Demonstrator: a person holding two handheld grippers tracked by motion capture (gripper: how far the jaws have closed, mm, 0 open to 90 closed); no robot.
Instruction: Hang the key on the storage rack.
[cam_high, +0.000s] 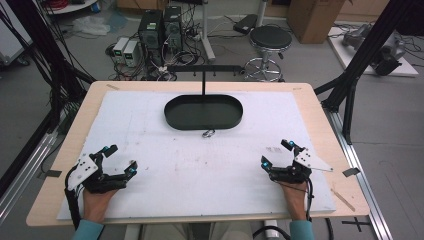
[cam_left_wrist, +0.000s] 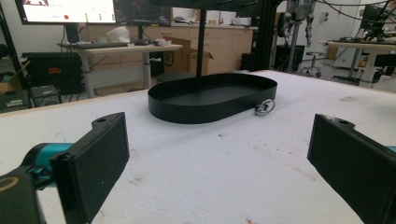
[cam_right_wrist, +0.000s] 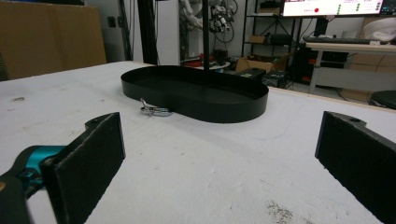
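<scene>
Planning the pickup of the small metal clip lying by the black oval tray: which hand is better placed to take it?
Roughly even, slightly right. The metal clip lies near the table's middle, just in front of the tray. Both the left tongs and the right tongs are open and empty; the right looks marginally nearer.

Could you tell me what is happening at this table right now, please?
A person rests both hands near the front edge of the white foam-covered table, holding the left gripper and the right gripper, both with jaws open and empty. Further back stands a black oval metal tray with an upright post, and a small silver metal clip lies on the table against its near wall. Nothing is being grasped yet.
</scene>
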